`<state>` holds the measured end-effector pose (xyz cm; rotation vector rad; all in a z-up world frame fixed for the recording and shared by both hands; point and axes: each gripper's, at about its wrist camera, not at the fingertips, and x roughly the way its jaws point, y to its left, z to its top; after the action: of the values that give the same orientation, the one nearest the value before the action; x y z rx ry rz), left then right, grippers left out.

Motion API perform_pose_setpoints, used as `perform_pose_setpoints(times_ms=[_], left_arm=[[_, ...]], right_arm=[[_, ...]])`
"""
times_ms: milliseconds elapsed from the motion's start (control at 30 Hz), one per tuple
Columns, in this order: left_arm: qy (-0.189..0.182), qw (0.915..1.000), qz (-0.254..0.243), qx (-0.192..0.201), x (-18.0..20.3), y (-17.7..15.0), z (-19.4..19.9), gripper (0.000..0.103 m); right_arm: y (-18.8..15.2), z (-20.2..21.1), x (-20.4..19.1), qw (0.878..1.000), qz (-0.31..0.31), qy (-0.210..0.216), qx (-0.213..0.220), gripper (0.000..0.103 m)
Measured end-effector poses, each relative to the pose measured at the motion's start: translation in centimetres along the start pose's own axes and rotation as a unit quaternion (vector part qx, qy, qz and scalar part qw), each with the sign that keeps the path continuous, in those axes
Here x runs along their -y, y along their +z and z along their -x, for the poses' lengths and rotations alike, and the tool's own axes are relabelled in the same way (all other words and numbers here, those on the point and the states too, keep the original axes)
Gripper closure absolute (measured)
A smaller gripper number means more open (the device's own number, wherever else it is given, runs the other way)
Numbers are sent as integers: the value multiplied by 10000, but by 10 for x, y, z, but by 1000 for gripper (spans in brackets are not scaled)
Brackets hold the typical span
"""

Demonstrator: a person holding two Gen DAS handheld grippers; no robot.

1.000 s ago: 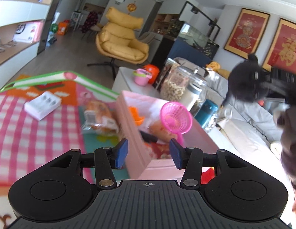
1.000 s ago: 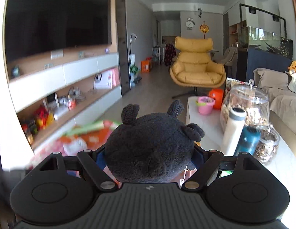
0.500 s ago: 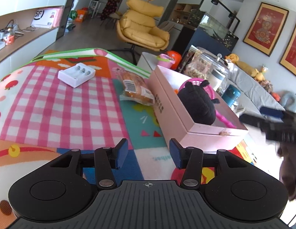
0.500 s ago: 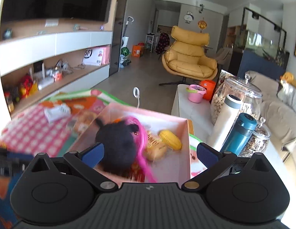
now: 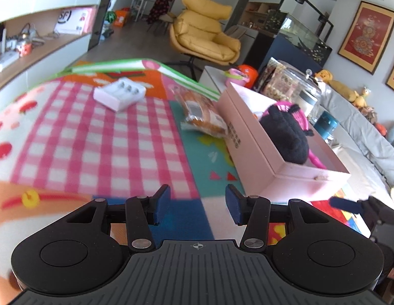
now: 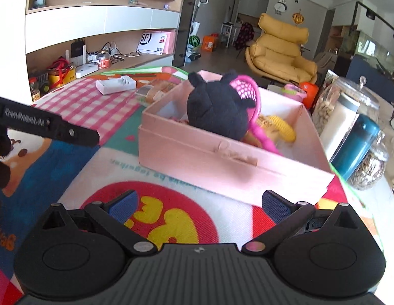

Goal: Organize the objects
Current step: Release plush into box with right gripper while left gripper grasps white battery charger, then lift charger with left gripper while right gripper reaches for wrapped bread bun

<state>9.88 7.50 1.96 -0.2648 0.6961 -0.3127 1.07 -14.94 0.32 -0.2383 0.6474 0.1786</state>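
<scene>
A pink box (image 6: 197, 152) (image 5: 247, 137) stands on the colourful play mat. Inside it lies a black plush toy (image 6: 217, 106) (image 5: 286, 132) on a pink net scoop (image 6: 247, 86), beside a yellow toy (image 6: 283, 127). My right gripper (image 6: 199, 200) is wide open and empty, low over the mat in front of the box. My left gripper (image 5: 197, 203) is half open with nothing between its fingers, to the left of the box. On the mat beyond lie a wrapped bread packet (image 5: 202, 111) (image 6: 151, 91) and a white battery charger (image 5: 120, 94) (image 6: 115, 84).
A low white table (image 5: 212, 76) right of the mat carries glass jars (image 6: 349, 101), a teal bottle (image 6: 354, 142) and a pink cup (image 5: 235, 75). A grey sofa (image 5: 362, 132) lies further right, a yellow armchair (image 6: 280, 48) behind, shelves (image 6: 95, 50) at left.
My right gripper let go of the black plush, which now lies in the pink box, then opened wide and sank toward the mat. My left gripper dropped a little and tilted down.
</scene>
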Motion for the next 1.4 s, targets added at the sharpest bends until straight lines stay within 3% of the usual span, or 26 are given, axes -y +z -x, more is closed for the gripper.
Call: perform_pose_setpoints(times_ms=[133, 267, 400, 533, 633, 733, 767, 900, 1000, 1067, 1167, 1400], left_arm=[[474, 9945, -827, 426, -7, 36, -5, 51], [1054, 9812, -1569, 402, -23, 82, -35, 51], [973, 9871, -1265, 83, -57, 118, -68, 51], [390, 9959, -685, -442, -90, 134, -96, 51], [284, 9971, -552, -430, -96, 135, -104, 51], [207, 9949, -780, -610, -89, 129, -113, 50], [232, 9929, -961, -657, -84, 125, -116, 46], [598, 9767, -2007, -478, -60, 108, -117, 43], [683, 9811, -1748, -473, -61, 109, -117, 42], [810, 9843, -1517, -397, -63, 109, -115, 49], [913, 9867, -1301, -335, -59, 103, -108, 49], [629, 9888, -1270, -460, -21, 54, -63, 50]], right_arm=[[-3, 0, -1, 10000, 27, 53, 55, 0], [-4, -4, 1, 9999, -14, 104, -98, 0], [-5, -7, 1, 9997, -60, 177, -170, 0], [-4, -10, 6, 9992, -170, 291, -224, 0], [-4, -12, 7, 9989, -217, 345, -251, 0], [-3, -13, 7, 9987, -225, 370, -263, 0], [-3, -13, 7, 9987, -233, 378, -268, 0], [-3, -14, 8, 9985, -255, 396, -284, 0], [-2, -14, 9, 9982, -282, 421, -315, 0], [-2, -16, 11, 9977, -346, 465, -355, 0], [-2, -19, 17, 9958, -524, 602, -453, 0], [1, -21, 17, 9950, -542, 614, -573, 0]])
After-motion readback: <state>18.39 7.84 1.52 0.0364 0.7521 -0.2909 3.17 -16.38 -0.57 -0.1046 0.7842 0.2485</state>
